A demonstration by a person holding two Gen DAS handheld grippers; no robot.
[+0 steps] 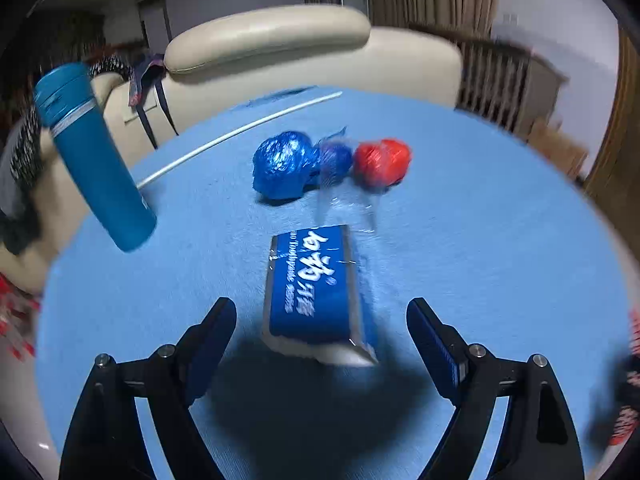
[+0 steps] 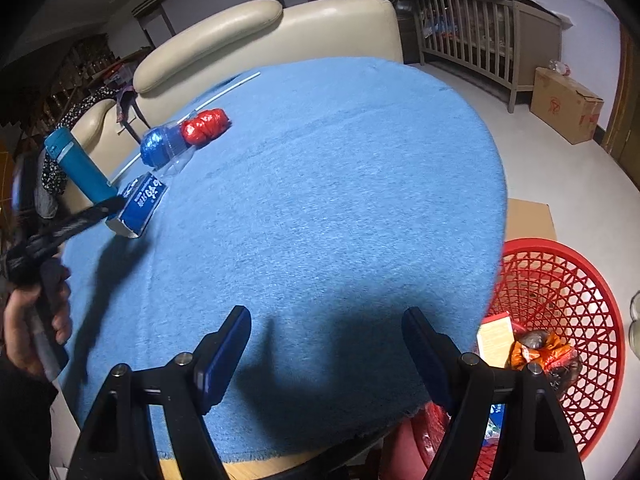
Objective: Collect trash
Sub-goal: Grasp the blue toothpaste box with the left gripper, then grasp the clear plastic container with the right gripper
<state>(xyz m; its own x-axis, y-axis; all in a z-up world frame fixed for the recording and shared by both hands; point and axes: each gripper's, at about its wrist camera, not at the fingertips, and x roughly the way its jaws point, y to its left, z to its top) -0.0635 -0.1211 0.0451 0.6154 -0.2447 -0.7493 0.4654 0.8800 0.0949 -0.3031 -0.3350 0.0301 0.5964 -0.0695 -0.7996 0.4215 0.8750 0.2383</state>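
Note:
A blue toothpaste box (image 1: 316, 292) lies on the blue table cloth (image 1: 480, 240), just ahead of and between the fingers of my open left gripper (image 1: 322, 316). Beyond it lie a crumpled blue foil ball (image 1: 284, 164), a clear plastic bottle (image 1: 340, 184) and a red foil ball (image 1: 382, 162). In the right wrist view the box (image 2: 142, 204), blue ball (image 2: 158, 146) and red ball (image 2: 204, 126) sit at the far left, with the left gripper (image 2: 100, 210) reaching to the box. My right gripper (image 2: 326, 322) is open and empty over the cloth's near edge.
A teal flask (image 1: 92, 160) stands left of the box. A white straw (image 1: 240, 132) lies behind the balls. A red mesh basket (image 2: 560, 320) with wrappers stands on the floor at right. A cream sofa (image 2: 280, 32) is behind the table; a cardboard box (image 2: 568, 104) stands far right.

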